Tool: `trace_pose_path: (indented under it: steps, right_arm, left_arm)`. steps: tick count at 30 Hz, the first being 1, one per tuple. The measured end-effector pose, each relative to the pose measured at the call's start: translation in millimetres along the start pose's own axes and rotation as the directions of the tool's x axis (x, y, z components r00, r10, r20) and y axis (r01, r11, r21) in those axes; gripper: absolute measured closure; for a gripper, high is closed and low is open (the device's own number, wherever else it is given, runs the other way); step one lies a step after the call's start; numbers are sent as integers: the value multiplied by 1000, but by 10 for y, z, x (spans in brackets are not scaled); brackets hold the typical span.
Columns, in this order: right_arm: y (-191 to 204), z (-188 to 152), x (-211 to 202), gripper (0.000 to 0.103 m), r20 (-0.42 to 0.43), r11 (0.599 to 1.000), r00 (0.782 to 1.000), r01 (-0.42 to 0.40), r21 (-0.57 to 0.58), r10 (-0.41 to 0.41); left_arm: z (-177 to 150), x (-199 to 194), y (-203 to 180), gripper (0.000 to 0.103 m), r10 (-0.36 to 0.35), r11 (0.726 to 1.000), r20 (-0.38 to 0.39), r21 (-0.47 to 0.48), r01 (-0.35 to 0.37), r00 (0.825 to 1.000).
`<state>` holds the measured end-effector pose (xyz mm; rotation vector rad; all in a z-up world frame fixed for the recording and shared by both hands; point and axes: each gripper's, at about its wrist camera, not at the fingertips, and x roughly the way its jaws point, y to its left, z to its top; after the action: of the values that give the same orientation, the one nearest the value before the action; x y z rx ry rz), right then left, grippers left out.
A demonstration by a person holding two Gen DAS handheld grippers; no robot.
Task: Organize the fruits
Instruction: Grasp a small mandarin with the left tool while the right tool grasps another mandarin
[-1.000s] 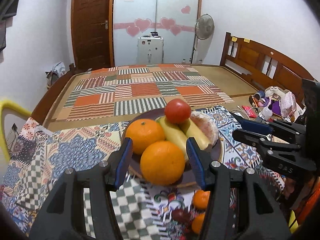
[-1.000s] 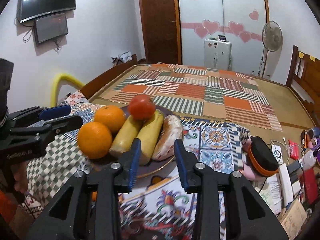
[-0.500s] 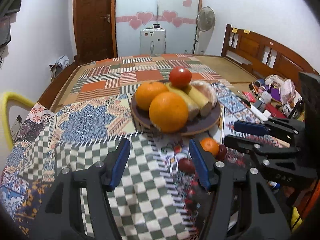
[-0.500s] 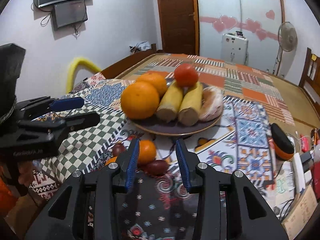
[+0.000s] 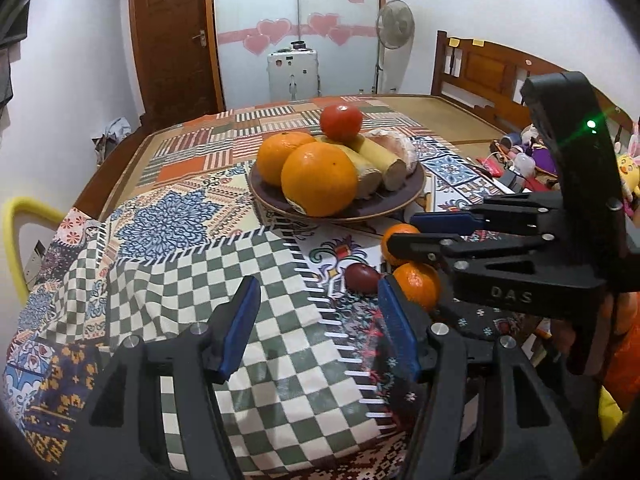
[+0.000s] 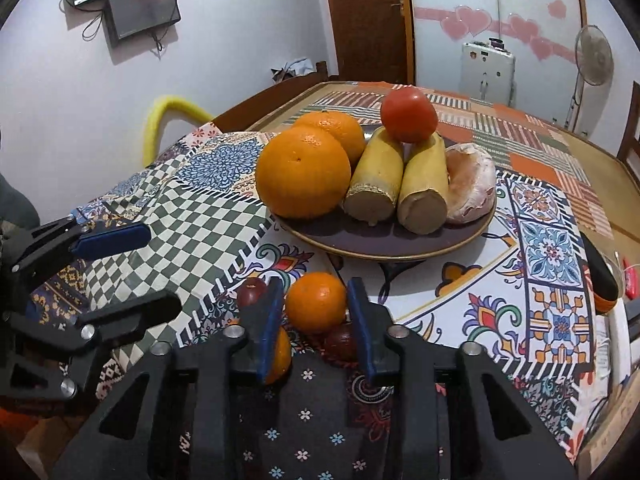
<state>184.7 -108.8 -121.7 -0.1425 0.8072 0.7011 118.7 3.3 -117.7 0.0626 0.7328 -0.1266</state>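
Plate [image 6: 384, 245]: I count two large oranges [image 6: 303, 172], two cut banana pieces [image 6: 424, 188], a tomato [image 6: 409, 109] riding on top, and a pale peeled fruit at the rim. Heaped, so little room is left.

Loose on the patterned cloth [image 6: 192, 208], just in front of the plate: two small tangerines and two dark red fruits, likely awaiting sorting.

Right gripper [image 6: 316, 312]: I have it spread around the near tangerine [image 6: 316, 302], fingers either side with gaps showing, not clamped.

Left gripper [image 5: 316, 328]: wide, empty, over the checked patch, clear of the work.
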Motion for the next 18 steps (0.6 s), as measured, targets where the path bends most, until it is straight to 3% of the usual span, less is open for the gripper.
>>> trace_pose_path:
  steps: [8, 18]
  right_arm:
    - [-27, -33, -241, 76, 53, 1000, 999, 9, 17, -9]
    - [-175, -151, -601, 76, 108, 996, 991, 76, 36, -80]
  left_arm:
    - [-7, -45, -151, 42, -51, 999, 2, -3, 51, 999]
    - [-46, 153, -417, 42, -97, 995, -38, -7, 97, 995]
